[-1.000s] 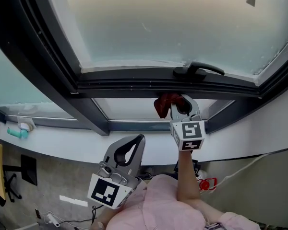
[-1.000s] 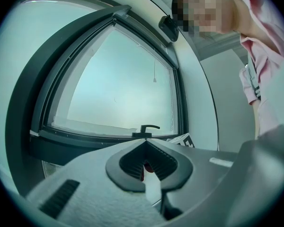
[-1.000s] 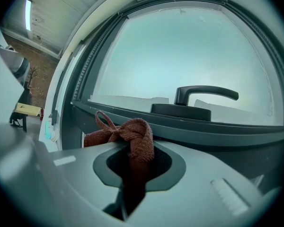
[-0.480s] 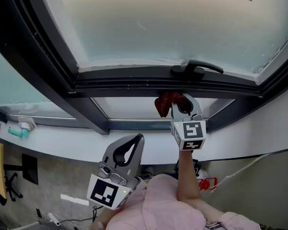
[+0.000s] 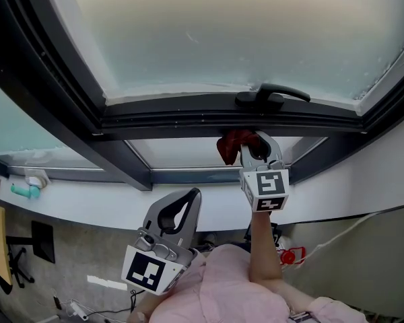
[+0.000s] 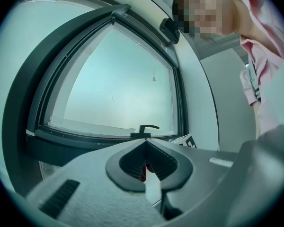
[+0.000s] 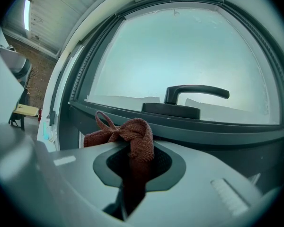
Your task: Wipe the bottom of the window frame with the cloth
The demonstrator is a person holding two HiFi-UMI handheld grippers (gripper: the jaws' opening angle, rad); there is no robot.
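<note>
My right gripper (image 5: 254, 145) is shut on a dark red cloth (image 5: 233, 144), which it holds up just under the dark bottom rail of the window frame (image 5: 188, 121). In the right gripper view the cloth (image 7: 132, 137) bunches out of the jaws, right below the rail and the black window handle (image 7: 189, 98). Whether the cloth touches the rail I cannot tell. My left gripper (image 5: 188, 200) hangs lower, near the person's body, shut with nothing in it. In the left gripper view (image 6: 148, 171) its jaws point up at the window.
The black handle (image 5: 269, 97) sits on the sash above the cloth. A dark mullion (image 5: 121, 155) slants down on the left. A white sill (image 5: 87, 204) runs below the frame, with a teal fitting (image 5: 23, 190) at its left end. A white cable (image 5: 343, 231) hangs right.
The head view has drifted slightly, so the window sits a little higher in it. Both grippers and the cloth stay about where they were.
</note>
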